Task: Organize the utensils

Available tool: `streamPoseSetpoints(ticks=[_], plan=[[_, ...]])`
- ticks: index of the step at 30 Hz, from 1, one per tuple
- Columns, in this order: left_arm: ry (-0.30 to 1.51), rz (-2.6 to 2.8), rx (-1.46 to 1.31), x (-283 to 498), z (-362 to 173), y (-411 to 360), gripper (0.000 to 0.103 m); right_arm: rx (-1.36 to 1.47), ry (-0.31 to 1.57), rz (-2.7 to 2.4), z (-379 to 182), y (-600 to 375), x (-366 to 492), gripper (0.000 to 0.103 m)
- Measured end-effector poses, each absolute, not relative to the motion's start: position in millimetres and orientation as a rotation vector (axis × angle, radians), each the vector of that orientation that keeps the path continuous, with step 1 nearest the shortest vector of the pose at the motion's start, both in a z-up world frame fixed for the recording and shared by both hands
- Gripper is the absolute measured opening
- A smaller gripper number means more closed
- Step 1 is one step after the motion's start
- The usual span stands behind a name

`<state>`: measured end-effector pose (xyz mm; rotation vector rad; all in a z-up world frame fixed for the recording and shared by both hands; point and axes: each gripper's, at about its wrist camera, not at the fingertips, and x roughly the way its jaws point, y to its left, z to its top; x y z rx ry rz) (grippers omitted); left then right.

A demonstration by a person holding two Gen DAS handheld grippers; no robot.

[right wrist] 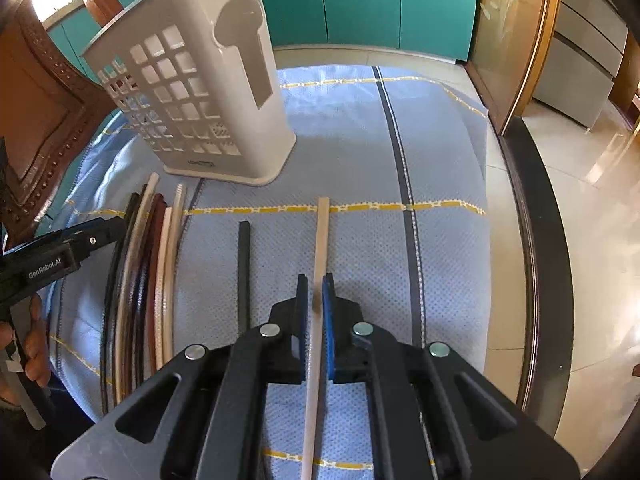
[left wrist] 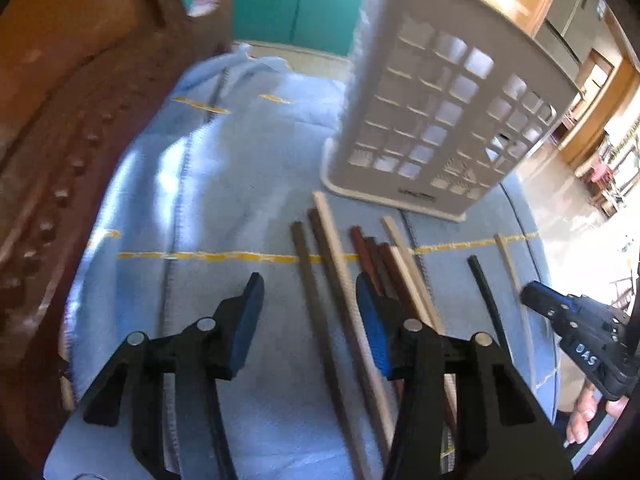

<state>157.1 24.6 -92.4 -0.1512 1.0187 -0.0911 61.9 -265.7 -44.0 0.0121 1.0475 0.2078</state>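
Note:
A white slotted utensil holder (left wrist: 432, 120) stands upright on the blue cloth; it also shows in the right wrist view (right wrist: 200, 92). Several chopsticks (left wrist: 340, 280), brown, beige and reddish, lie side by side in front of it, seen also in the right wrist view (right wrist: 148, 272). A black chopstick (right wrist: 243, 276) lies apart. My left gripper (left wrist: 308, 312) is open and empty above the cloth, left of the pile. My right gripper (right wrist: 316, 292) is shut on a beige chopstick (right wrist: 321, 240) that lies along the cloth; it shows in the left wrist view (left wrist: 560, 312).
A blue quilted cloth (right wrist: 440, 160) with yellow and dark stripes covers the table. A carved wooden chair back (left wrist: 60, 140) stands at the left. Teal cabinets (right wrist: 360, 0) and a tiled floor (right wrist: 592, 240) lie beyond the table's dark edge.

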Motion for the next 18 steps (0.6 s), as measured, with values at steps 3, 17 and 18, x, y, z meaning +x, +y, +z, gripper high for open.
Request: streamPoseSetpoints(ticks=[3, 17, 18], plan=[[1.046, -0.073, -0.112, 159.6, -98.1, 19.5, 0.046, -0.005, 1.045, 0.203, -43.8, -265.2, 61.2, 0.008], [1.028, 0.009, 0.037, 158.7, -102.5, -4.3, 0.044, -0.131, 1.046, 0.128, -56.4, -249.3, 59.4, 0.016], [1.030, 0.007, 0.038, 165.0, -102.7, -6.9, 0.044, -0.132, 1.044, 0.127, -56.5, -248.9, 59.2, 0.016]])
